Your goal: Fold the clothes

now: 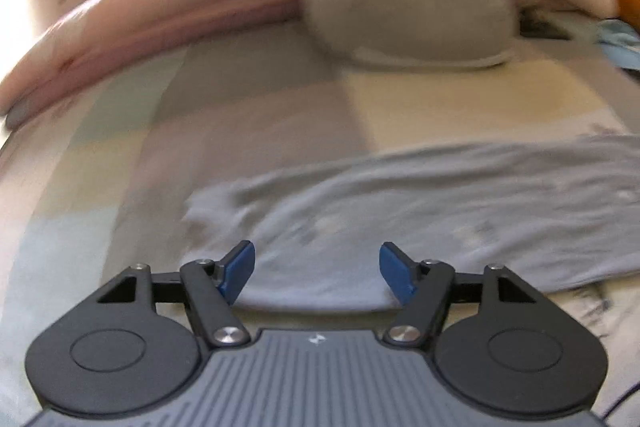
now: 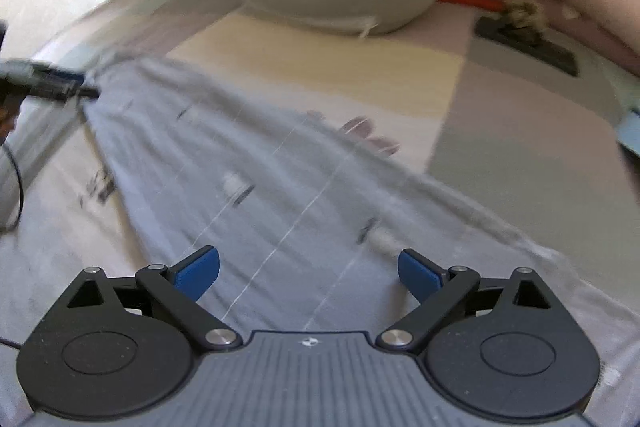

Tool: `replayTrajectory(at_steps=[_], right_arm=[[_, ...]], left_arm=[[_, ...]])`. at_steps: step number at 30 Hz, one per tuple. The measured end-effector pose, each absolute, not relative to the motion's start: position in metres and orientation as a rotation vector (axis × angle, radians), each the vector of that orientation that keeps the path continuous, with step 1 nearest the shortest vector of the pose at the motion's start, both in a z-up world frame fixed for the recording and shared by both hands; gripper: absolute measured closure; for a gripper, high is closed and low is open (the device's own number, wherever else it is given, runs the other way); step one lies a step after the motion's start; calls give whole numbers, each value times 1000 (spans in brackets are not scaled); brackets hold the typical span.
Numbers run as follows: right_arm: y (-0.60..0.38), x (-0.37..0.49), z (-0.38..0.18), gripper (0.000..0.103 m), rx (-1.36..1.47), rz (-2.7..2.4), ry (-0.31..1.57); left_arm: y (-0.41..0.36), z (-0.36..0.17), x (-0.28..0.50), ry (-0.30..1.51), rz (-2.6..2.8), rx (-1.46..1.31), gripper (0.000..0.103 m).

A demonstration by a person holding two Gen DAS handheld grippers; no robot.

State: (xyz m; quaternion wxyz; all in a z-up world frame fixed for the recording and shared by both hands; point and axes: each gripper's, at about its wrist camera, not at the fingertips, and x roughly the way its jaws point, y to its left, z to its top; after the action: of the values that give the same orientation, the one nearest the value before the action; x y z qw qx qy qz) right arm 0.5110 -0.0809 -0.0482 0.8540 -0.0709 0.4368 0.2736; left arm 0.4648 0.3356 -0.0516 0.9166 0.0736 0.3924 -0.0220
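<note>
My left gripper [image 1: 317, 271] hangs over the near edge of the grey garment [image 1: 420, 219], jaws apart and empty; the garment lies flat on the bed [image 1: 248, 115]. My right gripper [image 2: 308, 274] is spread wide above it, nothing between the pads

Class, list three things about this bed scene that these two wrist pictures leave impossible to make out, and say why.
- Left wrist view: the grey garment runs off the right edge, so its full shape is unknown.
- Right wrist view: the small dark marks on the garment are motion-blurred.
- Right wrist view: the fuzzy tan object on a dark flat thing is too blurred to identify.
</note>
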Motion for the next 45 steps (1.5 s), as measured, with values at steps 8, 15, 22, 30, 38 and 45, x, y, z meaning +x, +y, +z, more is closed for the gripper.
replayTrajectory(at_steps=[8, 15, 22, 30, 38, 45], right_arm=[[-130, 535, -58, 2, -70, 267, 970], [-186, 527, -55, 0, -21, 130, 942], [-188, 558, -73, 0, -14, 97, 929], [-209, 524, -52, 0, 2, 112, 985], [-203, 509, -73, 0, -52, 86, 987], [-205, 506, -74, 0, -57, 97, 953]], left_arm=[[310, -78, 477, 851, -98, 130, 24], [303, -70, 466, 847, -71, 157, 25], [303, -66, 470, 887, 7, 118, 21], [273, -51, 456, 808, -93, 138, 21], [251, -61, 473, 893, -159, 103, 22], [203, -44, 516, 834, -349, 63, 21]])
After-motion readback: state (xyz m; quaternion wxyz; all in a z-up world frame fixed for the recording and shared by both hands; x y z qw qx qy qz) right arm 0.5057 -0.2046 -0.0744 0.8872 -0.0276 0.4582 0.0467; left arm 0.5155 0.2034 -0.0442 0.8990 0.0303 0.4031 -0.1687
